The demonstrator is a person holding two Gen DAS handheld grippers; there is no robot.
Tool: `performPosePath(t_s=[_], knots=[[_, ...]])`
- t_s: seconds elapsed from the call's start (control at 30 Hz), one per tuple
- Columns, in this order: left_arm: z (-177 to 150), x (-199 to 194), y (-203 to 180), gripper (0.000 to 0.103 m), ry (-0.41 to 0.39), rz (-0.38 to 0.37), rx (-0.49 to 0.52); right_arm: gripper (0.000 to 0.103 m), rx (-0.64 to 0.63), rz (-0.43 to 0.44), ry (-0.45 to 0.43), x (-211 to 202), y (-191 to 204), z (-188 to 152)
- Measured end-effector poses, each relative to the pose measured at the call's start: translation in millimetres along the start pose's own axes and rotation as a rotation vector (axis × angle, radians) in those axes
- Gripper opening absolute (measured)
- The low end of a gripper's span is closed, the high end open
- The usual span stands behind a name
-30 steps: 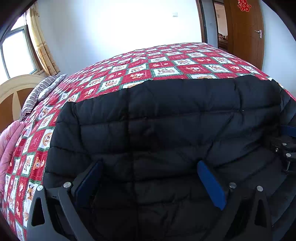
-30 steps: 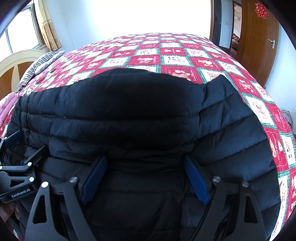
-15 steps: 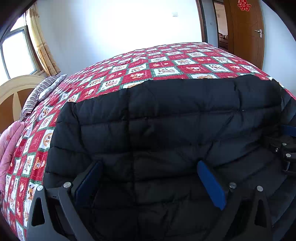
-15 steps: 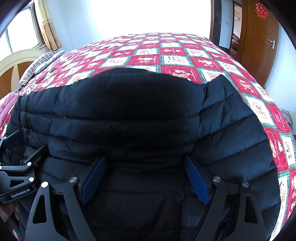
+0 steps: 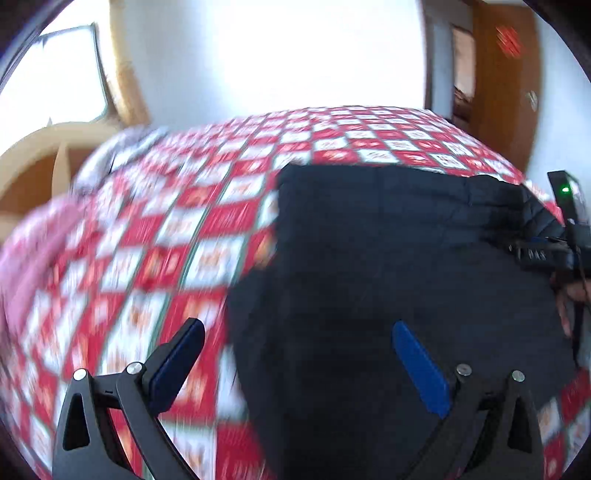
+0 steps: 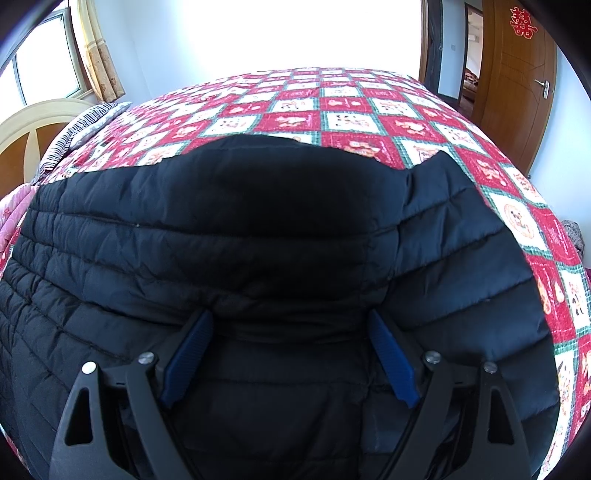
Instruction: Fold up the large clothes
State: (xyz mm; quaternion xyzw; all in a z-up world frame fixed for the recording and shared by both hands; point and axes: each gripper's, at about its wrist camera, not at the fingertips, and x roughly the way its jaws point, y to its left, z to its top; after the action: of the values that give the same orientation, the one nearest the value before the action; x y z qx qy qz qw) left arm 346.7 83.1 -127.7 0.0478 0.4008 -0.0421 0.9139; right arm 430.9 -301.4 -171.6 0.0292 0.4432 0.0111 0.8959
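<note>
While blur smears the left view, black jacket (image 6: 258, 229) edges cut off, both hand-held grippers gaping, left (image 5: 295, 354), right (image 6: 291, 339).

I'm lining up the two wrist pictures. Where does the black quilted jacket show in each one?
Left wrist: the black quilted jacket fills the centre and right, blurred; checked bedspread to its left.
Right wrist: the jacket covers the lower two thirds, sharp, under the wide-open right gripper.
Shared landmark: the brown door with a red ornament, upper right in both.
</note>
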Motion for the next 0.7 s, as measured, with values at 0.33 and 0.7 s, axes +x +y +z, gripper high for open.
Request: performPosePath(t_s=[0.33,0.7], knots=[[-73.7,32.1,41.7,0.102,0.072,-0.266,-0.465,0.089,-0.029,0.065,-0.129,-80.9,25.4,-15.4],[-48.7,26.8,20.8,0.100,-0.104,-0.481,-0.492,0.092,-0.190,-0.089,-0.038,-52.2,71.7,-64.6]])
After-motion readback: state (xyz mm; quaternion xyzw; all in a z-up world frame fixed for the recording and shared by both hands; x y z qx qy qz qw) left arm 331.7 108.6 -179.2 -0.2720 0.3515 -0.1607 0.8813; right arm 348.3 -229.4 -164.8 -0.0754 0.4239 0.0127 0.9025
